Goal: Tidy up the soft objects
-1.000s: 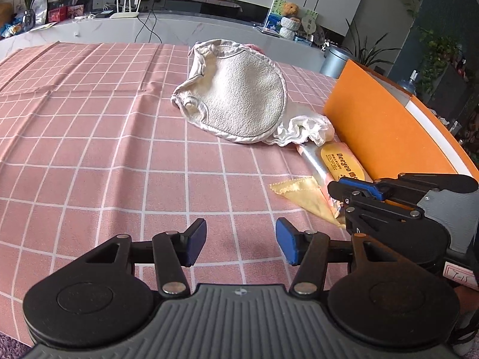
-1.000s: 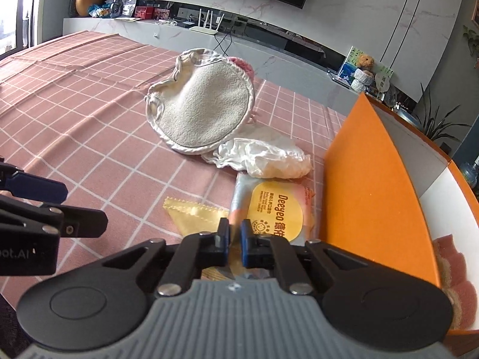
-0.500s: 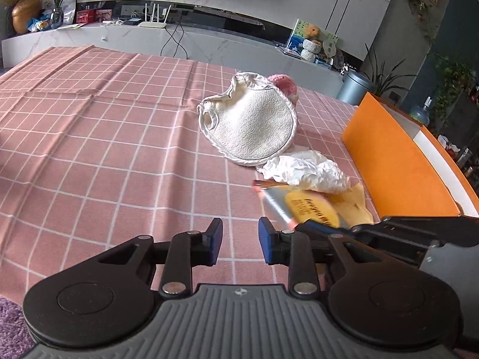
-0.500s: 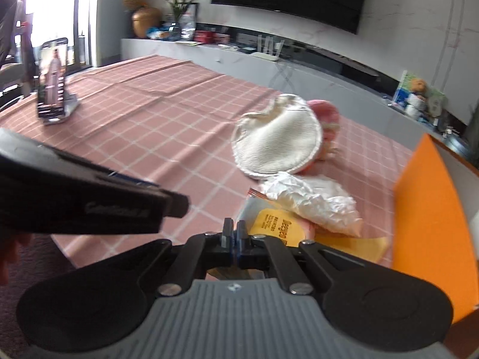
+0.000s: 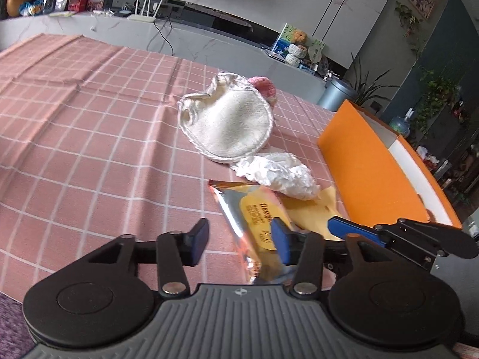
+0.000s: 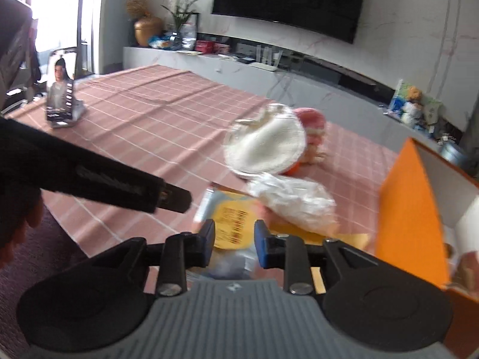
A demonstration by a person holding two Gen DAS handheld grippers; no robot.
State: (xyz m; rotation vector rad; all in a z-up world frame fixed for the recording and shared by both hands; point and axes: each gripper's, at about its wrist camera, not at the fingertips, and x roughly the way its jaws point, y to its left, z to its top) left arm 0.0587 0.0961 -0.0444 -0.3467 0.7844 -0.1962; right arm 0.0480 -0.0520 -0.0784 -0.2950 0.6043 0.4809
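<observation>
The wipes pack (image 5: 254,221) lies with its long axis running near to far, its far end pointing toward the crumpled white bag (image 5: 278,175) and its near end between the parted fingers of my left gripper (image 5: 239,239). My right gripper (image 6: 234,243) is also open, fingers astride the pack. Right of it stands the orange box (image 5: 368,173); farther off lies the round cloth (image 5: 227,125).

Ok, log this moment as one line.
left gripper: open | right gripper: open | Deeyeo packet: seen between open fingers, ungripped | orange box: right of packet
</observation>
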